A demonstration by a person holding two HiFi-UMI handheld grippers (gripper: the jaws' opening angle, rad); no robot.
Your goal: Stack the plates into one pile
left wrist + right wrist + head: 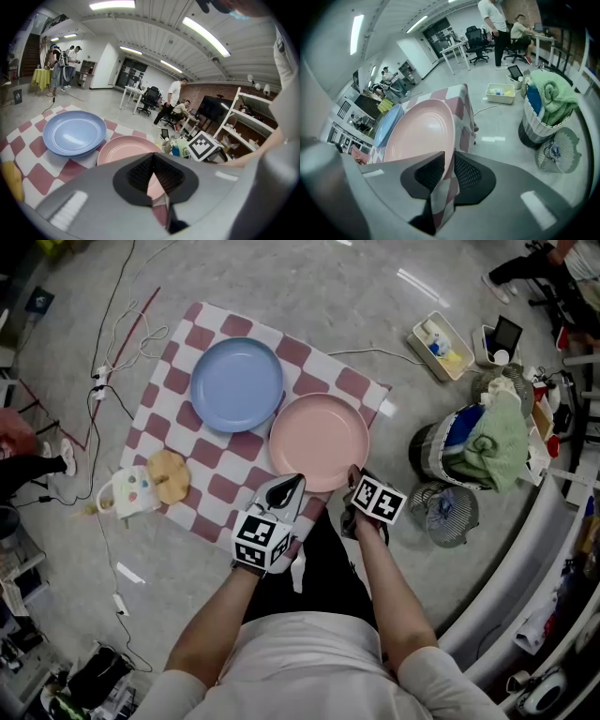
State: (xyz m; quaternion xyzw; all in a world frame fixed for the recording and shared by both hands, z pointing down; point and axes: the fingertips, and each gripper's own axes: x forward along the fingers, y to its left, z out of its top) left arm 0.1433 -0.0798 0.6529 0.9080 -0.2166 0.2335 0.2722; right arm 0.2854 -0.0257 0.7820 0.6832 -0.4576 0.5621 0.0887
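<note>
A blue plate [236, 383] and a pink plate [319, 442] lie side by side on a red-and-white checked cloth [211, 470] on the floor. My right gripper [354, 482] is at the pink plate's near right rim. In the right gripper view the pink plate [419, 136] runs in between the jaws, and the gripper [446, 164] is shut on its rim, with cloth just below. My left gripper [287, 487] hovers at the pink plate's near edge. Its jaws [152, 164] are shut with nothing in them. The blue plate [74, 137] lies beyond, to the left.
A basket with a green towel [480, 442] and a small fan [448, 512] stand right of the cloth, with a white bin [441, 345] further back. A toy teapot [127, 491] and a tan item [170, 474] sit at the cloth's left. Cables [111, 381] trail along the floor.
</note>
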